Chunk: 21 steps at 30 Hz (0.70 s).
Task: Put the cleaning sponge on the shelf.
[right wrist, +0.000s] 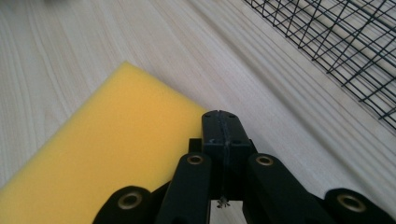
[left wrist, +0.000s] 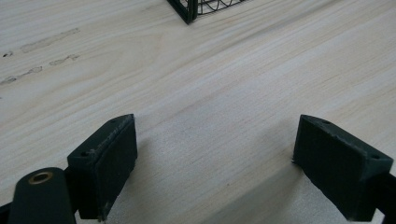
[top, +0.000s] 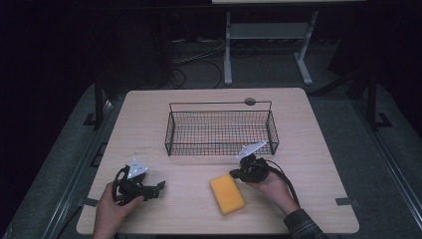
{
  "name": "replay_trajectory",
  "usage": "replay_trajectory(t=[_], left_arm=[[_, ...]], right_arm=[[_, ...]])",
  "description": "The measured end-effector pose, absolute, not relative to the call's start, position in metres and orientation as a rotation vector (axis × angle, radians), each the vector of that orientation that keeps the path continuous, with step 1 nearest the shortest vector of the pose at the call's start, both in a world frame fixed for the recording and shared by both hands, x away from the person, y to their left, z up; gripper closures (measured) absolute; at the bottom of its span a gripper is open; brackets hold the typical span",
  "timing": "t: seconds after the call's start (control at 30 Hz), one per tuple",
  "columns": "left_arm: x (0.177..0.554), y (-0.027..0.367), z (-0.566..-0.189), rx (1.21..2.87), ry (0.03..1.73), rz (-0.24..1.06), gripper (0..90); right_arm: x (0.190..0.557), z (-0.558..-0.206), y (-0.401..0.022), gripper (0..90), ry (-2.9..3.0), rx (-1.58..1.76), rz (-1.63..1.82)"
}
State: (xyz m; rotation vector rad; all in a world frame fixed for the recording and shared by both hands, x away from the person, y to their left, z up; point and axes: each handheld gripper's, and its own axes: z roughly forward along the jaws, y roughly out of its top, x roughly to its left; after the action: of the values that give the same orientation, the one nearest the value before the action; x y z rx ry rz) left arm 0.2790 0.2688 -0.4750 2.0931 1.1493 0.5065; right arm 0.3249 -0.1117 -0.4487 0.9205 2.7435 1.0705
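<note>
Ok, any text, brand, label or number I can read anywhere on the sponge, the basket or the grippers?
None. The yellow sponge, the wire basket, the left gripper, the right gripper and the table carry no readable words, labels or numbers.

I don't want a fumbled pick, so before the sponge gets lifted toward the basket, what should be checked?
1. Right gripper open for the grasp: not ok, jaws pressed together.
2. Right gripper close to the yellow sponge: ok, tip at its edge.
3. Sponge free of clutter: ok, lies alone on the table.
4. Wire basket ready to receive: ok, upright and looks empty.
5. Left gripper out of the way: ok, open over bare wood.
</note>
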Motion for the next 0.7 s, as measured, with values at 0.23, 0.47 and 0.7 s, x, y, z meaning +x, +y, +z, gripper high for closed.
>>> replay_trajectory(t=[0.23, 0.47, 0.7], left_arm=[[0.279, 0.269, -0.475, 2.093, 1.149, 0.506, 12.7], [0.279, 0.269, -0.475, 2.093, 1.149, 0.507, 12.7], [0.279, 0.269, -0.475, 2.093, 1.149, 0.506, 12.7]], right_arm=[[0.326, -0.448, -0.103, 89.7, 2.755, 0.908, 1.071], [0.327, -0.447, -0.091, 89.6, 2.772, 0.876, 1.074], [0.329, -0.445, -0.082, 89.7, 2.78, 0.856, 1.08]])
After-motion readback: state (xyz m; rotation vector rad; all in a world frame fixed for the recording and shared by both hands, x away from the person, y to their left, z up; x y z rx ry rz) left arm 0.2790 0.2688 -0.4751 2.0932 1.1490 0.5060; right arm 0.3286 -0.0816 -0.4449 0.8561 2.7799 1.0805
